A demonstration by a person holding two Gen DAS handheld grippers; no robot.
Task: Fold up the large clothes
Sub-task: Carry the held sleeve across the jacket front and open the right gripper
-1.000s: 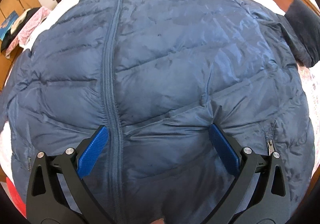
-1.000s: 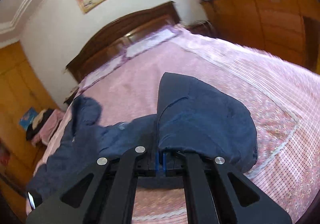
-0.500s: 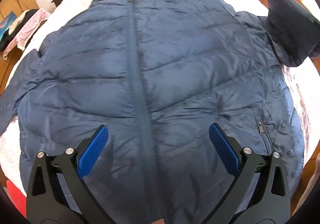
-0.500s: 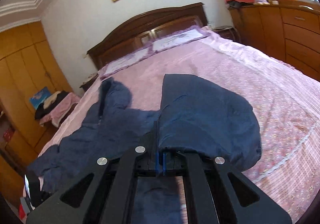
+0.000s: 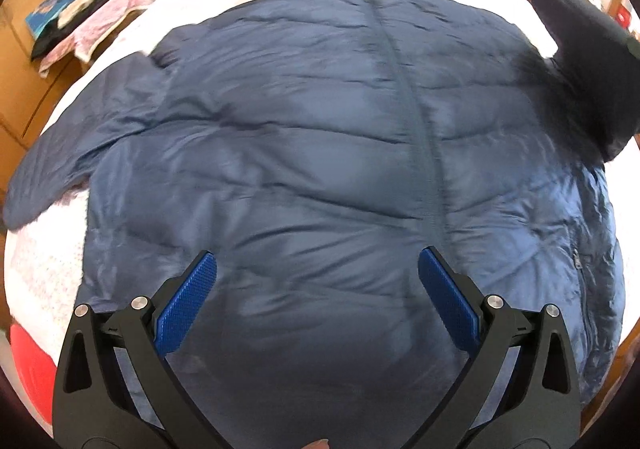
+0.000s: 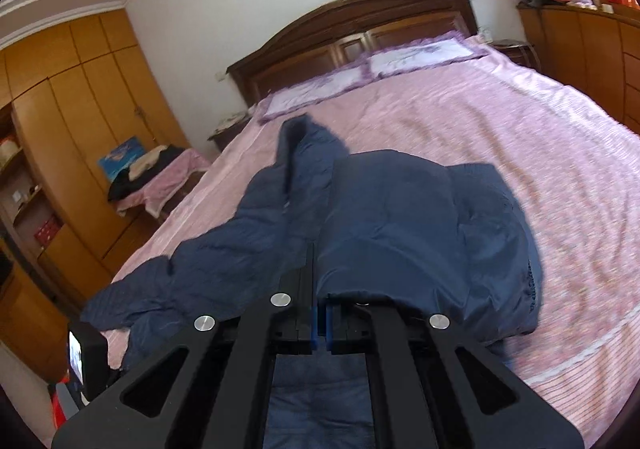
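Note:
A navy quilted jacket (image 5: 304, 153) lies front up on the pink bed (image 6: 500, 137), zipper closed, collar at the far end. My left gripper (image 5: 318, 281) is open and empty, hovering over the jacket's lower body near the hem. The left sleeve (image 5: 76, 145) lies spread out to the side. My right gripper (image 6: 322, 313) is shut on the right sleeve (image 6: 420, 225) and holds it lifted above the bed; this raised sleeve also shows at the right edge of the left wrist view (image 5: 584, 61).
A dark wooden headboard (image 6: 360, 33) and two pillows (image 6: 376, 77) are at the far end. Wooden wardrobes (image 6: 72, 121) line the left wall; a bedside stand with piled clothes (image 6: 156, 177) is beside the bed. A wooden dresser (image 6: 592, 45) stands to the right.
My left gripper has shifted left over the jacket, so the zipper now lies right of centre and the left sleeve shows. My right gripper has carried the held sleeve inward towards the jacket body.

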